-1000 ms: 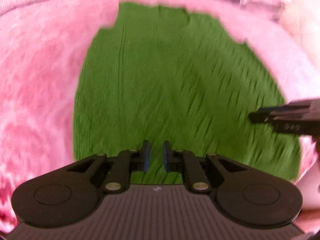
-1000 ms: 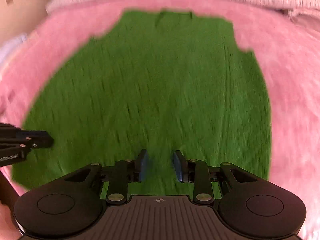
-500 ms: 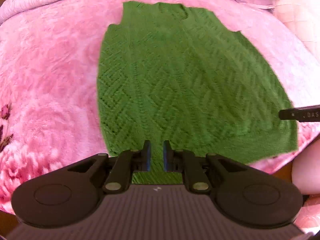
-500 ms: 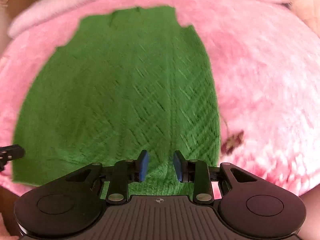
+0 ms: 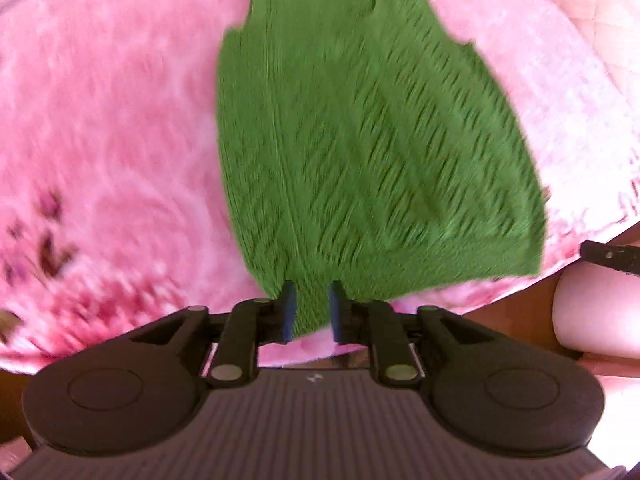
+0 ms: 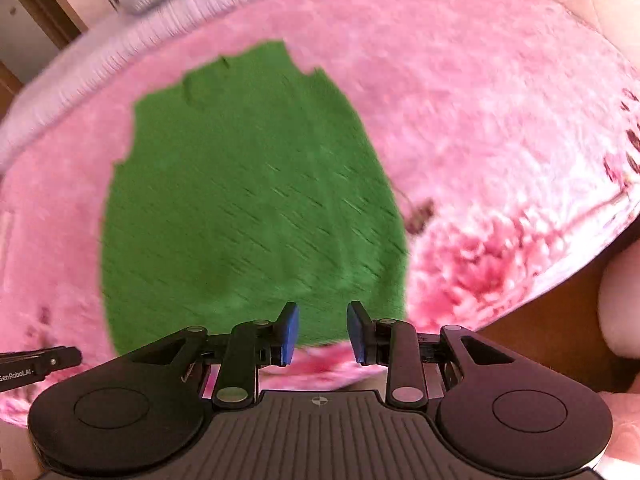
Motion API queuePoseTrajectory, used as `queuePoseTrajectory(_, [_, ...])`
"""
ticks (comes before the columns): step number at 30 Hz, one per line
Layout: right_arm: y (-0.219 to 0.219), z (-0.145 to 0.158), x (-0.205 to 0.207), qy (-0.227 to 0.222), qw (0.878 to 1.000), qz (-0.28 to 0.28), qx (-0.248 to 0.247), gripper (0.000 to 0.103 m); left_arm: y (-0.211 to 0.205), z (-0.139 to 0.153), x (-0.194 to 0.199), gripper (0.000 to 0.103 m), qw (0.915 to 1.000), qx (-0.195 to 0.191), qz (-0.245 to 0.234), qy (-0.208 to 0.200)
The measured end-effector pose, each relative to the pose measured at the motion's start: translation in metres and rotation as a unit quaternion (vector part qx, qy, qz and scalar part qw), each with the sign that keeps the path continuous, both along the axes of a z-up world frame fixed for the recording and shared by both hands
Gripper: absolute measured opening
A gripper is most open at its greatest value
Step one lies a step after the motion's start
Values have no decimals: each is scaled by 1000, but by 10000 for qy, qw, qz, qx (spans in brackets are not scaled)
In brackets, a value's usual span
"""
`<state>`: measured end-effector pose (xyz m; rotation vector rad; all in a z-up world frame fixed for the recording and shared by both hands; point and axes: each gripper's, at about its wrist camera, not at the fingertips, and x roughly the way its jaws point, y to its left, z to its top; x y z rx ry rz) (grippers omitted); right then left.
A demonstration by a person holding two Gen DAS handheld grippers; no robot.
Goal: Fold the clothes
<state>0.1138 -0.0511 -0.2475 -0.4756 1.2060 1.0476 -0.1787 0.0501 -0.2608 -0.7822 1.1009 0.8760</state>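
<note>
A green knit sleeveless garment [image 5: 360,140] [image 6: 248,200] lies spread flat on a pink fluffy blanket [image 5: 100,140] [image 6: 480,100], neck end far, hem near. My left gripper [image 5: 312,312] hangs over its near left corner. Its jaws are opening, and the green corner shows in the gap without the pads pressing on it. In the right wrist view the left gripper [image 6: 40,362] pokes in at the lower left, just clear of that corner. My right gripper [image 6: 322,330] stands open above the hem near the right corner, holding nothing. Its black tip [image 5: 612,258] enters the left wrist view from the right.
The blanket's near edge drops off just below both grippers, with brown wood [image 5: 520,312] beyond it. A pale rounded shape [image 6: 620,300] sits at the lower right. A ribbed light cover [image 6: 120,32] runs along the bed's far side. Dark floral prints [image 6: 480,260] mark the blanket.
Both grippers have risen and drawn back toward the near edge, so the garment looks smaller and the bed's edge shows. The left jaws have widened a little. The right view has rolled.
</note>
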Motion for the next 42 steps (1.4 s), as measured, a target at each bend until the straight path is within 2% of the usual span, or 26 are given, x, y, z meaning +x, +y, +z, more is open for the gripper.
queuePoseTrajectory(3, [12,31,-12,-7,9999,138,8,35,3,30,1,18,9997,255,25,-15])
queuePoseTrajectory(5, [15,36,-24,-28,9997,259,-43,45,1,45,0,18,9994,332,75,7])
queuePoseTrajectory(7, [17,49,-30,-72,9992,393,-76,50,-2,60,-1,18,9989,443,164,22])
queuePoseTrajectory(10, [19,52,-34,-171,9984,539,-21,55,-11,76,-1,18,9978,609,256,-45])
queuePoseTrajectory(19, [-9,75,-19,-390,9941,1002,134,56,-57,95,22,20,9947,809,630,-41])
queuePoseTrajectory(32, [-69,93,42,-249,9887,1459,229,56,-145,122,86,24,9871,1223,1031,14])
queuePoseTrajectory(42, [-89,100,52,-193,9816,1888,226,56,-175,130,97,27,9827,1179,1419,185])
